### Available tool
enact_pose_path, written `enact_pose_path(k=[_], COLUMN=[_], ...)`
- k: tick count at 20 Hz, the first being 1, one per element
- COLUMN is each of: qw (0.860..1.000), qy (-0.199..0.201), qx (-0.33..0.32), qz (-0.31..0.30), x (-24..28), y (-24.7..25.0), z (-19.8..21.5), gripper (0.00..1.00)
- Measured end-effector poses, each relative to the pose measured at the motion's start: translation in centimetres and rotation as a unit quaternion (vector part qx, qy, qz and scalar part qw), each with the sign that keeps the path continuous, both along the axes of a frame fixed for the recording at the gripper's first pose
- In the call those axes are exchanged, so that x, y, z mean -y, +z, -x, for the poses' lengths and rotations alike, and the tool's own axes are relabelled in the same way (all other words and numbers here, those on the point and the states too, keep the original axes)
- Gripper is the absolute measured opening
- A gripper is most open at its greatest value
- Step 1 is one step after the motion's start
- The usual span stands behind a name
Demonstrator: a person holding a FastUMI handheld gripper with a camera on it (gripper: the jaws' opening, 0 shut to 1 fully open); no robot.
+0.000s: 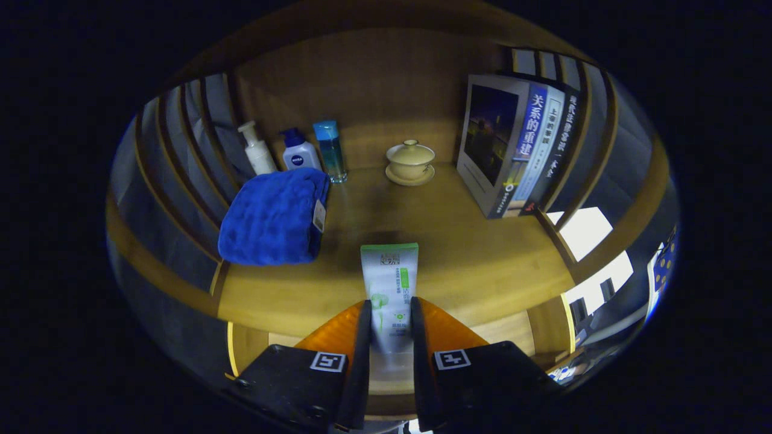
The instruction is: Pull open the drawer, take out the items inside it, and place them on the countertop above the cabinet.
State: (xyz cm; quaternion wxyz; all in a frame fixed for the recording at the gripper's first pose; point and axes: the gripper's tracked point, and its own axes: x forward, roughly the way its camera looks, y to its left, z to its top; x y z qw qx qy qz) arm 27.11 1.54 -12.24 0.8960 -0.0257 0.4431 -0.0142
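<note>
Both fingers (360,337) of the gripper (389,328) clamp a white, green-capped tube (389,283).

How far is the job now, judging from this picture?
The gripper is shut on the white-green tube, held over the wooden countertop, so one item is out and in hand. Setting it down is left. A blue towel lies on the countertop already. The drawer's remaining contents cannot be judged.

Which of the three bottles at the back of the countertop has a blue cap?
The clear blue-green bottle, nearest the lidded cup. The white pump bottle and the dark-pump lotion bottle have pump heads. The gripper holds a tube.
</note>
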Motion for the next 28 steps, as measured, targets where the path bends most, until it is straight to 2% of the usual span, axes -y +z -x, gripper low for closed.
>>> enact_pose_path(k=[2, 8, 10, 13, 18, 21, 23, 25, 28], qw=[1.0, 1.0, 0.999, 0.999, 0.997, 0.995, 0.994, 0.992, 0.989], qy=[-0.004, -0.007, -0.013, -0.021, -0.018, -0.015, -0.017, -0.023, -0.024], qx=[0.011, 0.031, 0.035, 0.034, 0.074, 0.093, 0.109, 0.124, 0.147], qz=[0.004, 0.0, -0.002, 0.001, -0.003, -0.015, -0.01, -0.006, -0.021], x=[-0.1, -0.2, 0.0, 0.4, 0.7, 0.6, 1.4, 2.0, 1.5], y=[-0.7, -2.3, -3.0, -3.7, -2.0, -1.3, -0.6, 0.3, 2.1], z=[-2.4, -6.3, -7.0, -7.1, -7.2, -6.2, -5.4, -4.0, -1.7], gripper=[0.4, 0.4, 0.4, 0.47, 0.53, 0.8, 0.92, 1.0, 0.99])
